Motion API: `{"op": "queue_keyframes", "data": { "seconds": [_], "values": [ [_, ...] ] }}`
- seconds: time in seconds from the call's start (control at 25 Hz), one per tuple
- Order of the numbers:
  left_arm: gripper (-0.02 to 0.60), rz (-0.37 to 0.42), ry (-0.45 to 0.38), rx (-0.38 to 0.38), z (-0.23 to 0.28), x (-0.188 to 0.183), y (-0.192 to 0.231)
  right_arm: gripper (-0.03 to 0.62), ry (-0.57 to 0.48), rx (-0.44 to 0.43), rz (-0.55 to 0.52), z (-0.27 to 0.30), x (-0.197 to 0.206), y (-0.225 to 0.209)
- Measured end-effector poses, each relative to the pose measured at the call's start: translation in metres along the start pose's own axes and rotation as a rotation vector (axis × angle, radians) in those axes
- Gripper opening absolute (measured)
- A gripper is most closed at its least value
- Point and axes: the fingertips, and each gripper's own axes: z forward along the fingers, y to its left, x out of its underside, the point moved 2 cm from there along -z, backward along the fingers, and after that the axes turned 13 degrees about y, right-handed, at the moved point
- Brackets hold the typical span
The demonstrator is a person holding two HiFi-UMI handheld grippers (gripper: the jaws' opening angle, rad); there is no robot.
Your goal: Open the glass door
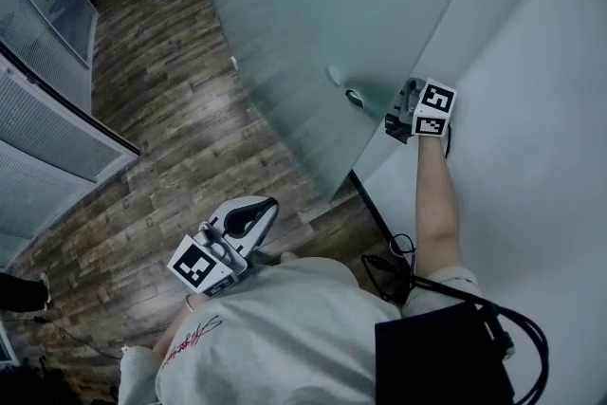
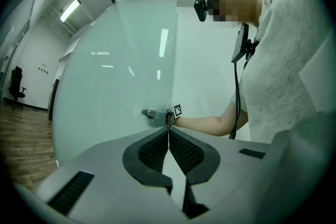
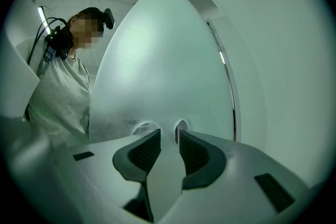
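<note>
Door in reach: the frosted glass door (image 1: 322,5) fills the upper middle of the head view, its door handle (image 1: 353,96) at centre frame. The right hand-held gripper (image 1: 403,112), jaws parted and holding nothing, stands just right of the handle, whose long axis runs level along the glass toward it. The left hand-held gripper (image 1: 256,215), jaws closed and empty, hangs well apart at lower left, leaving the right hand nearer.
</note>
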Motion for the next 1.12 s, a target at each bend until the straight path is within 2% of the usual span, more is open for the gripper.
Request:
{"op": "queue_keyframes", "data": {
  "seconds": [0.24, 0.44, 0.72, 0.92, 1.12],
  "values": [
    [0.018, 0.009, 0.009, 0.024, 0.003, -0.001, -0.001, 0.118, 0.061, 0.039, -0.017, -0.005, -0.004, 0.0],
    [0.018, 0.004, -0.009, 0.03, 0.004, -0.008, -0.005, 0.067, -0.035, 0.111, 0.002, -0.037, -0.018, 0.005],
    [0.018, -0.001, -0.015, 0.057, 0.013, -0.003, 0.0, 0.034, -0.02, 0.171, 0.021, -0.056, 0.007, 0.026],
    [0.018, 0.005, -0.033, 0.1, 0.017, -0.007, -0.001, 0.031, -0.038, 0.23, 0.056, -0.069, 0.022, 0.057],
    [0.018, 0.0, -0.046, 0.146, 0.009, -0.011, -0.003, 0.028, -0.101, 0.291, 0.054, -0.072, 0.012, 0.109]
  ]
}}
